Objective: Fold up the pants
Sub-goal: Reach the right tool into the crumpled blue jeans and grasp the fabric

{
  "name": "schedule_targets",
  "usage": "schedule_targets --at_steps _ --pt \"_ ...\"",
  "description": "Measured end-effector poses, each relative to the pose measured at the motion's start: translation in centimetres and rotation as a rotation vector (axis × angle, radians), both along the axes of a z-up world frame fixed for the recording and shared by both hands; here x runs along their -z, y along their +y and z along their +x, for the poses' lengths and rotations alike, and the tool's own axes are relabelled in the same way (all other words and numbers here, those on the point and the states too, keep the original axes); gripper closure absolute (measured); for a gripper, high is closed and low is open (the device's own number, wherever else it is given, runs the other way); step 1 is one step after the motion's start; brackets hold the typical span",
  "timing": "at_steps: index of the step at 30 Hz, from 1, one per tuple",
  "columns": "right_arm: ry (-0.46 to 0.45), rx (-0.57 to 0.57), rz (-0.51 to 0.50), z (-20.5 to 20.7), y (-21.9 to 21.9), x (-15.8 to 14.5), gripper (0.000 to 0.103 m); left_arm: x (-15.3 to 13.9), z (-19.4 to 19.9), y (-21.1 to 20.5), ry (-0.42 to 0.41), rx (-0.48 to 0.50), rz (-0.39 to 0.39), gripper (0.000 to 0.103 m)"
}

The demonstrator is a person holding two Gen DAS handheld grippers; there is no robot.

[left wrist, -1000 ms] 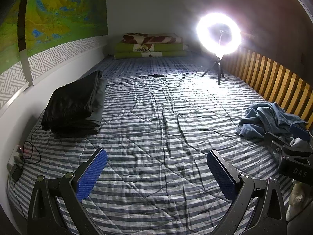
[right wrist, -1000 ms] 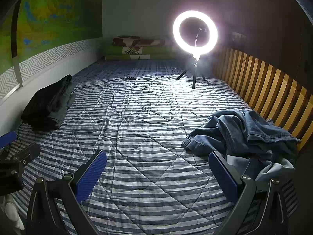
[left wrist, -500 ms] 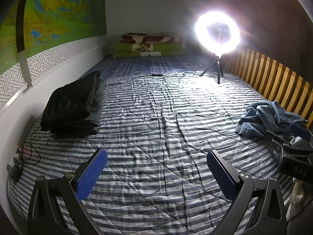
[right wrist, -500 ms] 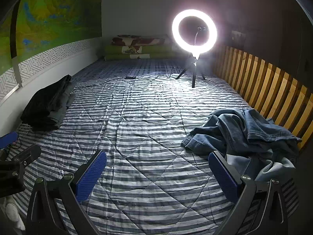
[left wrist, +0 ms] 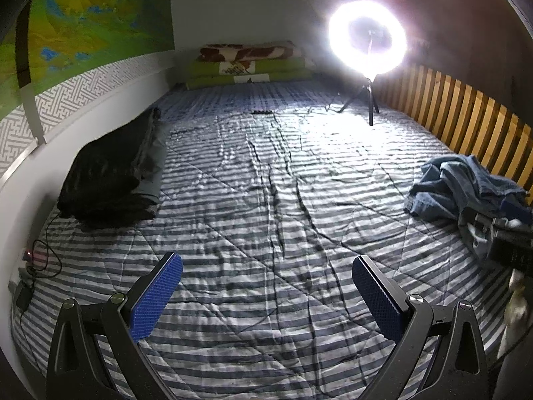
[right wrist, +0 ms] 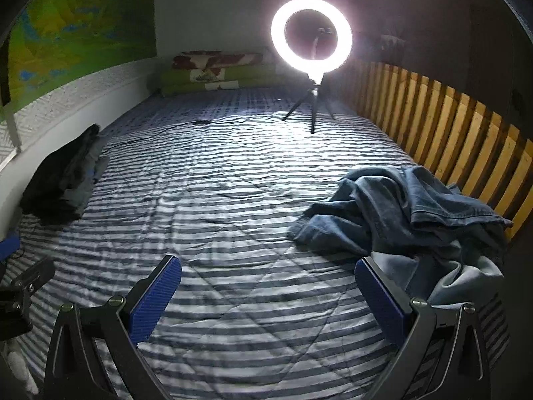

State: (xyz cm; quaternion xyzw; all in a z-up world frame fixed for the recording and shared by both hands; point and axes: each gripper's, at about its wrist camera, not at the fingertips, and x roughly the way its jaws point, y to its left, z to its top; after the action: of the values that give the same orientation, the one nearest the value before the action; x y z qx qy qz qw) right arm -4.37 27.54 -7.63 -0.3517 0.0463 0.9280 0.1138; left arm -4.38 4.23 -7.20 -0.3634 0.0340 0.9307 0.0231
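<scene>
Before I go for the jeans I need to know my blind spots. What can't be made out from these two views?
- Crumpled jeans: waistband and leg ends buried in their own folds, both views.
- Jeans' near edge: behind the right tool finger in the right wrist view.
- Right tool in the left wrist view: blurred and cut by the frame edge.
- Dark folded stack: too dim to count garments.
- Ring light: glare hides its centre.

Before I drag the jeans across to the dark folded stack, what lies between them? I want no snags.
Only bare striped bedding lies between the jeans and the dark folded stack, as the left wrist view shows.
</scene>
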Motion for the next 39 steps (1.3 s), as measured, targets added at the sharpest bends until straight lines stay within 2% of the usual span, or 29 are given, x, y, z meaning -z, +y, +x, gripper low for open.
schedule_targets --at_steps 6,14,21,26,30,32,33,34,35,37,39 --pt "0.032 0.125 -0.002 -0.8 6.6 1.1 0.000 2.6 -1.1 0.2 -0.061 -0.006 -0.002 0.000" --pt "-0.039 0.338 -0.094 -2.0 17.7 3.4 0.000 4.3 -2.1 0.1 -0.098 -0.019 0.014 0.000" --pt "-0.113 0.366 -0.085 -4.2 20.5 6.0 0.000 5.8 -3.1 1.6 -0.138 0.026 0.016 0.000" --pt "-0.172 0.381 -0.156 -5.4 23.0 8.2 0.001 6.6 -3.8 2.1 -0.156 0.034 0.016 0.000" --pt "-0.177 0.357 -0.204 -5.6 24.4 9.0 0.001 6.7 -4.4 1.8 -0.158 0.024 0.040 0.000" --pt "-0.158 0.346 -0.249 -5.5 25.1 9.1 0.013 6.8 -4.5 1.6 -0.161 0.020 0.049 0.000" --pt "-0.151 0.334 -0.270 -5.6 25.2 9.2 0.040 6.8 -4.6 1.6 -0.162 0.021 0.048 0.000" --pt "-0.149 0.325 -0.297 -5.6 25.4 9.1 0.062 6.9 -4.5 1.6 -0.162 0.023 0.045 0.001" --pt "-0.144 0.327 -0.306 -5.5 25.5 9.0 0.067 6.9 -4.5 1.6 -0.161 0.025 0.041 0.001" --pt "-0.120 0.324 -0.299 -5.1 25.2 8.4 0.088 6.9 -4.2 1.5 -0.153 0.026 0.029 0.001" --pt "-0.101 0.322 -0.284 -4.9 24.6 7.6 0.091 6.7 -4.0 1.1 -0.145 0.021 0.023 0.001"
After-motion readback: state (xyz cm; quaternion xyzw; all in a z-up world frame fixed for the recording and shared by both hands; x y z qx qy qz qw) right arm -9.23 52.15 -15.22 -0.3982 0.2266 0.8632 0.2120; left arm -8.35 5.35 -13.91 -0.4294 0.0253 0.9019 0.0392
